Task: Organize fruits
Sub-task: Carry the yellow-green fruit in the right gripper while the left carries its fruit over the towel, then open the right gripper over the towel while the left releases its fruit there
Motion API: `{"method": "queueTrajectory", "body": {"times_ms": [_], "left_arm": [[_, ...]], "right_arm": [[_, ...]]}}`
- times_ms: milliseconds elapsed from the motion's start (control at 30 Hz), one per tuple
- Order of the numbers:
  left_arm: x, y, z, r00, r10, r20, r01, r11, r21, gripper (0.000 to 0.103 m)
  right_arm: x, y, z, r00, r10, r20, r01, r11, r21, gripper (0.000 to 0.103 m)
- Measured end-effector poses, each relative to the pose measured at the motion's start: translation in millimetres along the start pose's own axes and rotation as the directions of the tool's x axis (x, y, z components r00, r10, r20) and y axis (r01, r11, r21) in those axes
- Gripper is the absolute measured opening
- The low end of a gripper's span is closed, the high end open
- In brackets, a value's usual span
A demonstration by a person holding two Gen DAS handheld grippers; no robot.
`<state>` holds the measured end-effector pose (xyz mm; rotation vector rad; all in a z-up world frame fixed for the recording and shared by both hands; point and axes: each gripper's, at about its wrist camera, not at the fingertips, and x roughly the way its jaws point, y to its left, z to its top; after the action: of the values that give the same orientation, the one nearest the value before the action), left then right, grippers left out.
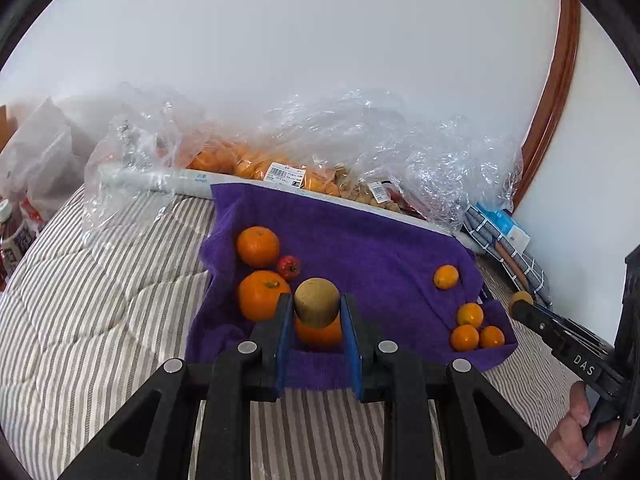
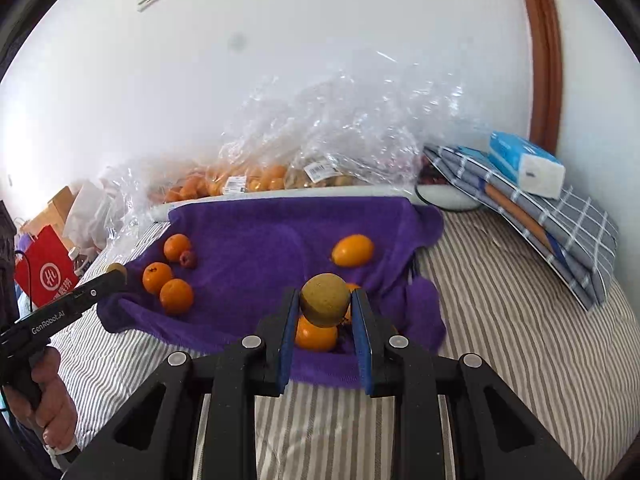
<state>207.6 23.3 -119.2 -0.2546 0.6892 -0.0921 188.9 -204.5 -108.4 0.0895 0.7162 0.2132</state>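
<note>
I hold one brown round fruit [image 1: 317, 303] in left gripper [image 1: 316, 312], another [image 2: 325, 300] in right gripper [image 2: 325, 308], above purple towel [image 1: 360, 248]. Pads pinch mid-girth; firm, rough skin, likely light, low slip risk.

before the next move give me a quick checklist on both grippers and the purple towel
1. Left gripper shut on its small round brown fruit: ok.
2. Right gripper shut on its own round brown fruit: ok.
3. Big oranges grouped on the left of the purple towel: ok.
4. Small oranges gathered at the right: not ok, one lies apart.
5. Spot for brown fruits: cannot tell.
</note>
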Motion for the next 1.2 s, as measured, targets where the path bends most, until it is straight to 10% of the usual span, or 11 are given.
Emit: {"method": "queueTrajectory", "body": {"times_ms": [1033,1200], "left_arm": [[81.9,-10.7,9.4,0.995,0.022,-0.098,-0.017,0.998,0.057,0.023],[78.8,-10.3,8.6,0.996,0.013,-0.087,-0.009,0.998,0.054,0.028]], "right_arm": [[78.8,30.6,-8.4,0.994,0.029,-0.108,-0.046,0.986,-0.159,0.026],[75.1,27.1,-7.9,0.995,0.024,-0.096,-0.038,0.989,-0.144,0.043]]}}
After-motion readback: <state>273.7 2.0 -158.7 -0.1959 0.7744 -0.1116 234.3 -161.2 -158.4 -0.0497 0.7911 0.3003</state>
